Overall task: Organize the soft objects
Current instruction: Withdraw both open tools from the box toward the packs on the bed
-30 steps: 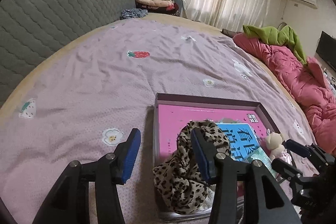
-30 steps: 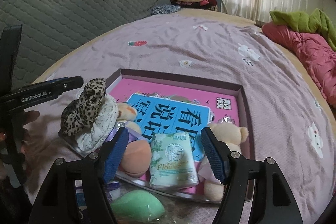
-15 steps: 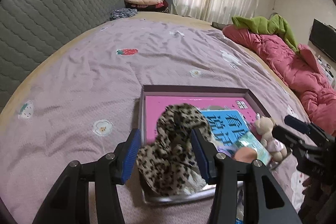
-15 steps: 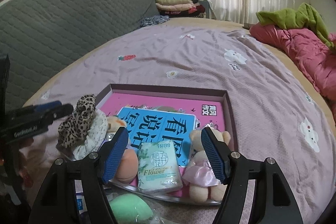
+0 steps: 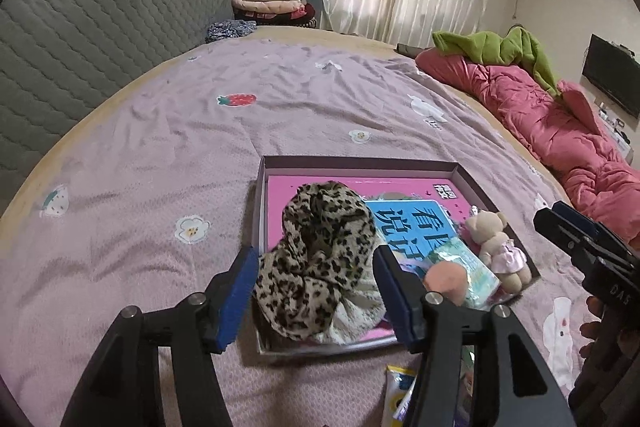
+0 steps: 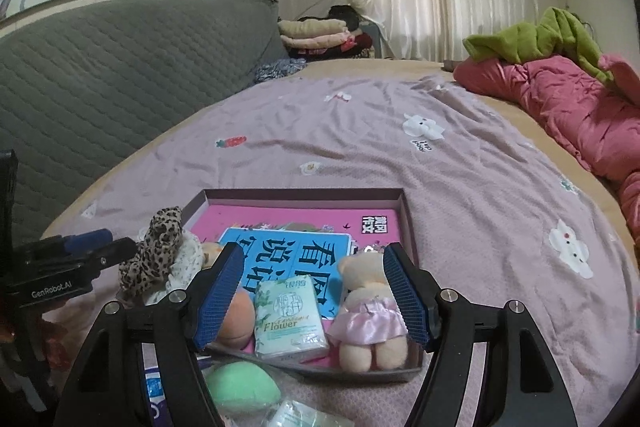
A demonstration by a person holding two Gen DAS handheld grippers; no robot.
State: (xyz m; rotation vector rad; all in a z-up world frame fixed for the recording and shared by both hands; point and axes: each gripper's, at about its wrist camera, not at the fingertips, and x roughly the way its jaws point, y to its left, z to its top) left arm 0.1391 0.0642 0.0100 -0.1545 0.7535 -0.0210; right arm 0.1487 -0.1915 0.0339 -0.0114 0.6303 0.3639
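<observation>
Left and right wrist views. The scarf (image 5: 320, 259), leopard-print, lies heaped in the near-left corner of the tray (image 5: 360, 163) on the bed (image 5: 160, 131). The left gripper (image 5: 314, 293) has just been opening; its pads flank the heap, and we see none pressing it. The right gripper (image 6: 314, 295) is spread and empty above the tissue pack (image 6: 290, 315), with the bear (image 6: 370, 311) and the sponge (image 6: 236, 315) to either side. We judge the scarf light, limp and easily crushed; it would sag and trail if taken by an edge, so we would take hold of the bunched middle.
</observation>
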